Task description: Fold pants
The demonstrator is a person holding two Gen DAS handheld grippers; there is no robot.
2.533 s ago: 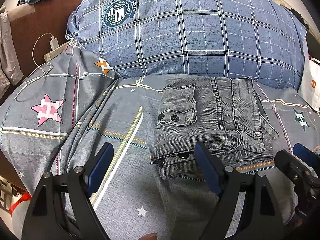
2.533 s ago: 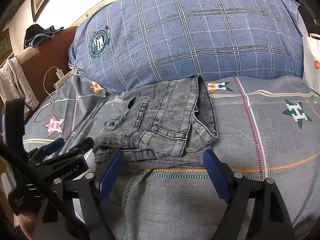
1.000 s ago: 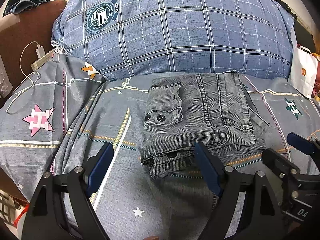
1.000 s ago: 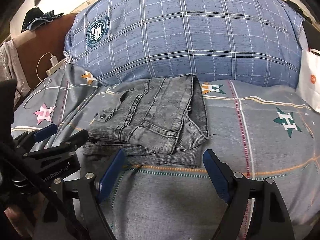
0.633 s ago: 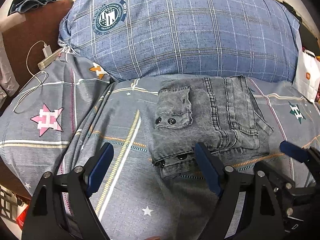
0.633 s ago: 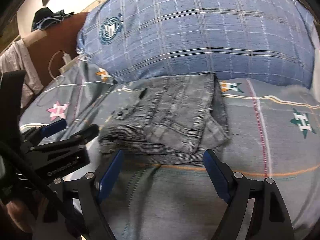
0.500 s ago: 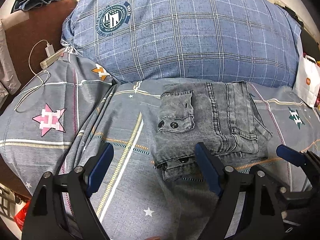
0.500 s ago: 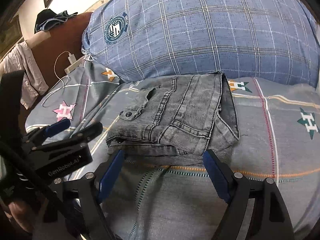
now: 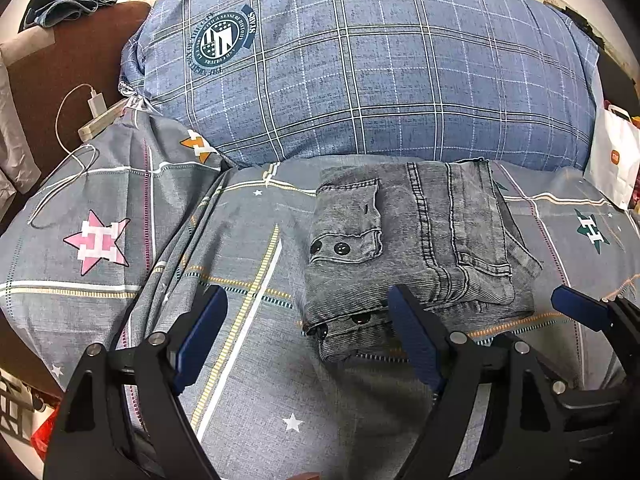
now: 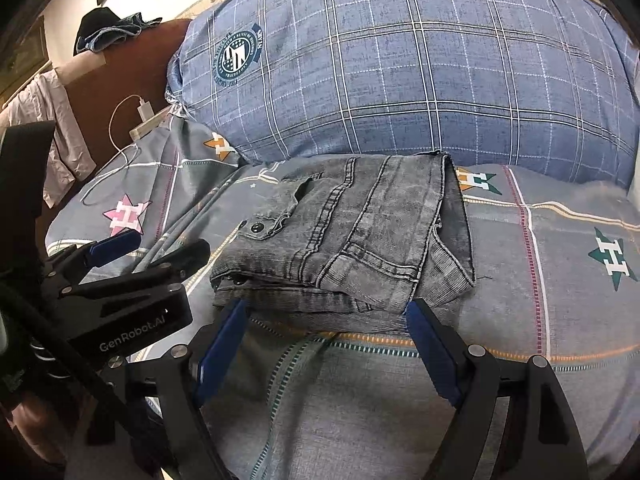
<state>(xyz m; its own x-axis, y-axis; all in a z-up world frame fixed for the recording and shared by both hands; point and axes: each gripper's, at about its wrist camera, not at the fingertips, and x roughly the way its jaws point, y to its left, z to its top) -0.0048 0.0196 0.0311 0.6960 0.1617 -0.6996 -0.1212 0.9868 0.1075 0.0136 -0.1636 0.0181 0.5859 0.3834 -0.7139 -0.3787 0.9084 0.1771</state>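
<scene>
Grey denim pants (image 9: 416, 248) lie folded into a compact stack on the grey patterned bed sheet (image 9: 248, 384), in front of a big blue plaid pillow (image 9: 360, 68). They also show in the right wrist view (image 10: 352, 240). My left gripper (image 9: 308, 332) is open and empty, just short of the stack's near left corner. My right gripper (image 10: 328, 332) is open and empty, its blue pads at the stack's near edge. The left gripper also shows in the right wrist view (image 10: 148, 248).
A brown headboard (image 9: 52, 80) with a white charger and cable (image 9: 96, 104) is at the left. A white paper bag (image 9: 612, 160) stands at the right. Clothes (image 10: 108, 32) lie on top of the headboard. The sheet is bunched in folds left of the pants.
Both grippers have stayed open and empty and drifted slightly in front of the folded pants. The pants have not changed shape.
</scene>
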